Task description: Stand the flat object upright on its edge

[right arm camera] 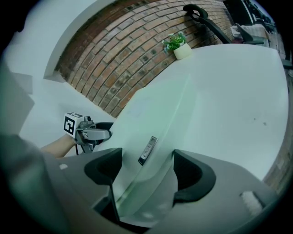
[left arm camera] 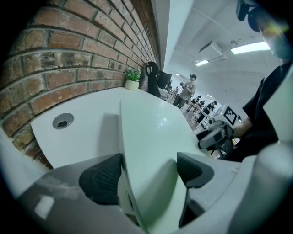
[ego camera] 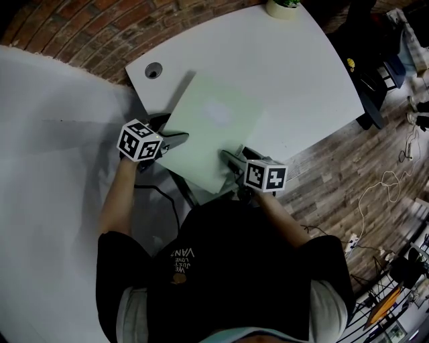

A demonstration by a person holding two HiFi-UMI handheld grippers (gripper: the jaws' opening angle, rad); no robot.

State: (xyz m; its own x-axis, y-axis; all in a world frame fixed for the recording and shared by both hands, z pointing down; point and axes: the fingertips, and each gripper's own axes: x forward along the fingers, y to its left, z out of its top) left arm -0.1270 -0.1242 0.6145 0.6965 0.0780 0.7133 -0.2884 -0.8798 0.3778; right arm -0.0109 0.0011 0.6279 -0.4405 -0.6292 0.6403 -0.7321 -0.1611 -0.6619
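A pale green flat board [ego camera: 211,127] rests on the white table [ego camera: 295,60], with its near corner past the table's front edge. Its far left side casts a wide shadow, so it looks raised and tilted. My left gripper [ego camera: 175,143] holds the board's left edge; in the left gripper view the board [left arm camera: 151,137] slants between the two dark pads of that gripper [left arm camera: 149,171]. My right gripper [ego camera: 231,157] holds the near right edge; in the right gripper view the board [right arm camera: 155,114], with a small label on it, fills the gap in that gripper [right arm camera: 147,167].
A cable hole [ego camera: 153,70] sits in the table's far left corner and a potted plant [ego camera: 281,7] at its far edge. A brick wall [ego camera: 87,33] runs behind. Wooden floor with cables [ego camera: 375,194] lies to the right. People [left arm camera: 187,89] stand far off.
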